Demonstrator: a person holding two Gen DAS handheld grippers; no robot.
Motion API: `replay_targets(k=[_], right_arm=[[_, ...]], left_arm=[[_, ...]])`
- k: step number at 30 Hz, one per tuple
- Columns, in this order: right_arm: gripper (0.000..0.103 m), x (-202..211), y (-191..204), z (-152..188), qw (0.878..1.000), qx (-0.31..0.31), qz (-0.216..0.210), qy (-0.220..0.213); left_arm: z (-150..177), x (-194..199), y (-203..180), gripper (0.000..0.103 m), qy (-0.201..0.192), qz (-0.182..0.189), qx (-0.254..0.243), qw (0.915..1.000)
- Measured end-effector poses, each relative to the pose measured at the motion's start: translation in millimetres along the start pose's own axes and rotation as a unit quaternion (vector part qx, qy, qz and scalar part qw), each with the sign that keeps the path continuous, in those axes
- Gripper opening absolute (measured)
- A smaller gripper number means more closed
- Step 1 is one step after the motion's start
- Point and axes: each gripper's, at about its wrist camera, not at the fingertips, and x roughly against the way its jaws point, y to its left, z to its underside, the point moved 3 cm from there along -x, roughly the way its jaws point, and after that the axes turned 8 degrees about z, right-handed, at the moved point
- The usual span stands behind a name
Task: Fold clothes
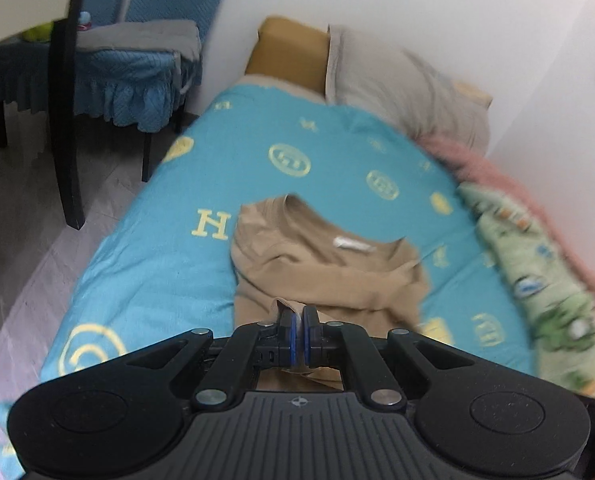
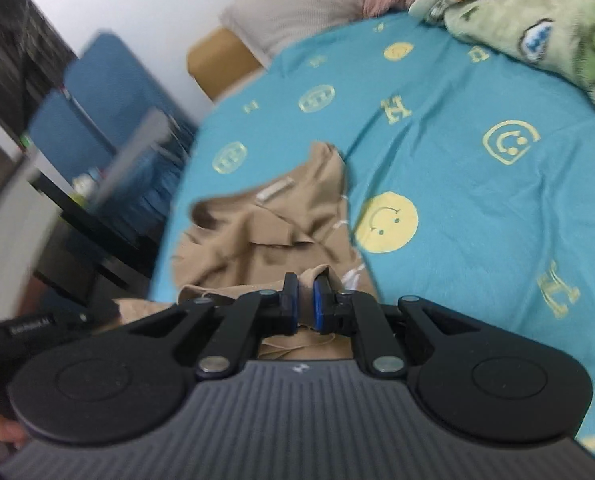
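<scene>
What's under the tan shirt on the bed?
The tan shirt lies on the blue patterned bedspread. Whatever the shirt covers cannot be seen.

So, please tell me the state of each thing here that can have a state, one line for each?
Left claw: shut on the tan shirt.
Right claw: shut on the tan shirt.
Tan shirt: rumpled on the bed, not yet folded, collar label showing.
Turquoise bedcover: spread flat.
Green blanket: bunched at the bed's edge.
</scene>
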Motion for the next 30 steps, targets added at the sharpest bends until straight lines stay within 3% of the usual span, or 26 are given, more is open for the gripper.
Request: replay_targets(k=[3, 7, 9, 11, 13, 14, 15, 16, 18, 25, 30], right_arm=[[0.011, -33.6, -3.0, 5.7, 0.999, 0.022, 0.018, 0.017], [0.013, -48.8, -6.6, 10.4, 0.999, 0.025, 0.026, 0.025], [0.014, -42.8, -3.7, 8.7, 0.999, 0.028, 0.029, 0.021], [0.018, -30.6, 0.8, 8.0, 0.999, 0.036, 0.034, 0.008], [0.043, -11.4, 6.3, 8.5, 0.998, 0.046, 0.038, -0.014], [0.074, -1.8, 9.0, 8.8, 0.998, 0.051, 0.039, -0.025], [0.094, 7.8, 11.7, 9.0, 0.997, 0.056, 0.041, -0.036], [0.091, 20.2, 14.6, 10.5, 0.996, 0.063, 0.044, -0.049], [0.091, 42.6, 21.0, 15.4, 0.994, 0.081, 0.044, -0.062], [0.091, 110.1, 29.1, 49.2, 0.989, 0.102, 0.039, -0.098], [0.091, 135.6, 34.0, 80.8, 0.987, 0.113, 0.029, -0.107]], left_arm=[[9.6, -35.7, 12.6, 0.005, 0.022, -0.016, -0.015, 0.9995], [19.8, -50.6, 24.0, 0.009, 0.031, -0.015, -0.027, 0.9990], [22.7, -47.2, 21.0, 0.031, 0.029, -0.015, -0.039, 0.9987], [25.4, -36.5, 15.0, 0.045, 0.022, -0.016, -0.056, 0.9981], [28.0, -19.6, 5.3, 0.056, 0.016, -0.008, -0.069, 0.9974], [29.9, -9.9, -0.2, 0.063, 0.016, -0.002, -0.073, 0.9972], [32.2, 0.5, -5.3, 0.066, 0.013, 0.004, -0.079, 0.9968], [34.6, 11.5, -10.6, 0.068, 0.008, 0.009, -0.086, 0.9962], [40.9, 36.8, -23.1, 0.084, -0.012, 0.009, -0.105, 0.9944], [78.2, 112.3, -49.9, 0.093, -0.056, 0.019, -0.137, 0.9888], [113.8, 137.1, -50.1, 0.095, -0.057, 0.020, -0.154, 0.9862]])
